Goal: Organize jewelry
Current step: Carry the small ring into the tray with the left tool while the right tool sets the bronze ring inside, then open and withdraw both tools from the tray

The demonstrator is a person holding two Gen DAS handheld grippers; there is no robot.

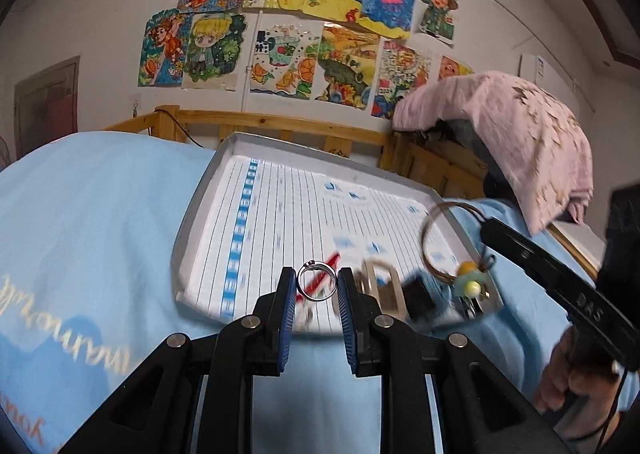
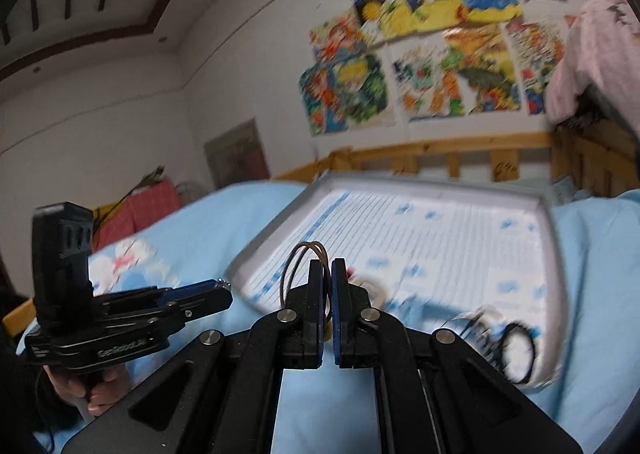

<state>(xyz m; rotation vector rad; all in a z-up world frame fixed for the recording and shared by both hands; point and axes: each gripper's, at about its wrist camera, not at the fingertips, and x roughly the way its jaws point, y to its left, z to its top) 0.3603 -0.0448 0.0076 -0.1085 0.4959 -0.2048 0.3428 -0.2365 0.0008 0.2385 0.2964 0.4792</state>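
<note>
So the left gripper (image 1: 317,286) sits bottom centre of its own camera, blue-padded fingers (image 1: 286,308) pointing up the frame, jaws a little apart and pinching something small right at the tips. Over in the right camera it turns up at the lower left, lying sideways, a hand (image 2: 86,386) wrapped round its handle.

Right gripper (image 2: 327,274) is bottom centre of its view, jaws nearly together with just a thin slit between. From the left camera it comes in from the right edge, hand (image 1: 576,378) gripping it low right.
</note>
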